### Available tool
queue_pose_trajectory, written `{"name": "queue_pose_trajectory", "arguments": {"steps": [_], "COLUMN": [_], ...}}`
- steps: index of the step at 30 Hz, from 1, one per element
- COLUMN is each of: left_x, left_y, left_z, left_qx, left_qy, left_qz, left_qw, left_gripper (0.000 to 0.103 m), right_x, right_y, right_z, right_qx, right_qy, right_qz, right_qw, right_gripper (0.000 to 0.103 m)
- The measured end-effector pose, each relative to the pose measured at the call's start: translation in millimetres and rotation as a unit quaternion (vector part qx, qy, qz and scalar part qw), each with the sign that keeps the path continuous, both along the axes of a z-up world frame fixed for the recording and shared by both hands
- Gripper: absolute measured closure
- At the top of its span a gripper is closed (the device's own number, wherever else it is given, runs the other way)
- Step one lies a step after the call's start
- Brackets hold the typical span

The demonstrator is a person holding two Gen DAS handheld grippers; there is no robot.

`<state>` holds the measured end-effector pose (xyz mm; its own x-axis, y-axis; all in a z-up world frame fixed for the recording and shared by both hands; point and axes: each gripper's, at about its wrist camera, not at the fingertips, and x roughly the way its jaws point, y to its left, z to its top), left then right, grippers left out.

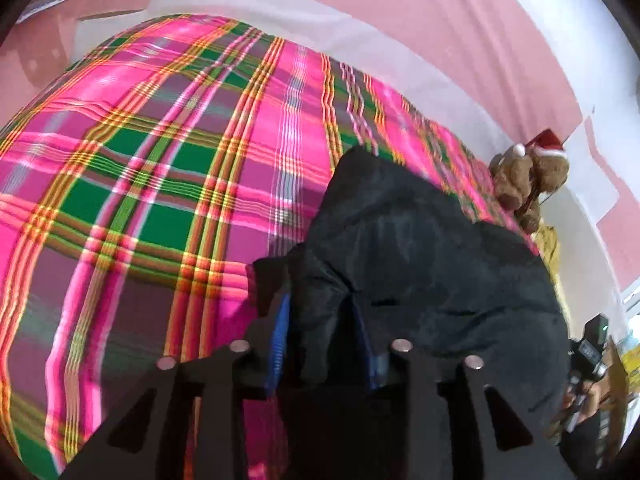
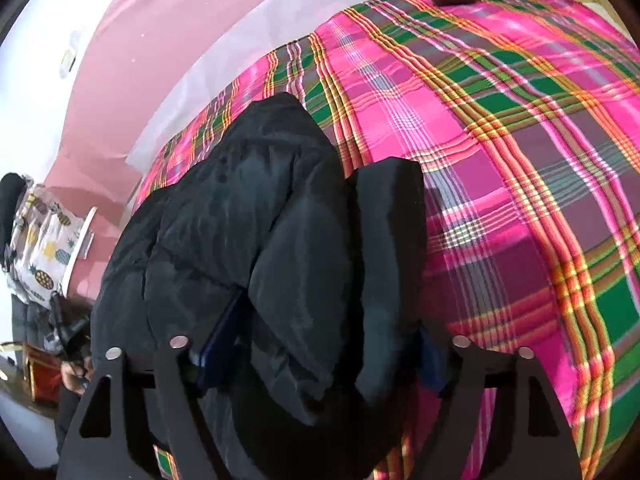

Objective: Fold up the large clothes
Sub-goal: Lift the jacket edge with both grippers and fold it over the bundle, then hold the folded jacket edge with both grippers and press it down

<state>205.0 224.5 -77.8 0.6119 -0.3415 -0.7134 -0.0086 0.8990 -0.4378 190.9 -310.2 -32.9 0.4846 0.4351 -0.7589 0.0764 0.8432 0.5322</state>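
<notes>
Both grippers loosened around a black padded jacket on a plaid-covered bed.

The left gripper has its blue-padded fingers parted, a fold of the black jacket lying loose between them; whether the pads touch it I cannot tell. The right gripper stands wider, its fingers straddling a thick roll of the jacket without pinching it. The jacket lies bunched on the pink-and-green plaid bedspread, hiding the fingertips in both views. Only the left view shows the teddy bear's red hat and a person's hand; only the right view shows pineapple-print cloth by the pink wall.
</notes>
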Motion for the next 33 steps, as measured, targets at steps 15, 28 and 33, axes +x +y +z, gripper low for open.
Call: {"name": "queue_pose_trajectory", "arguments": {"steps": [15, 28, 33], "left_x": [-33.1, -3.9, 4.8], "left_y": [20.1, 10.4, -4.3], "left_z": [2.1, -41.5, -39.5], "left_qx": [-0.09, -0.09, -0.066], "left_qy": [-0.023, 0.011, 0.014], "left_qz": [0.009, 0.002, -0.008], "left_qw": [0.9957, 0.9959, 0.9977], "left_gripper": [0.058, 0.025, 0.026], "right_x": [-10.9, 15.1, 15.2], "right_y": [-25.0, -29.5, -21.2], "right_z": [12.6, -42.8, -40.4], "right_qx": [0.021, 0.062, 0.064], "right_qy": [-0.02, 0.019, 0.018], "right_qz": [-0.015, -0.014, 0.003], "right_qw": [0.999, 0.998, 0.998], "right_gripper": [0.018, 0.009, 0.032]}}
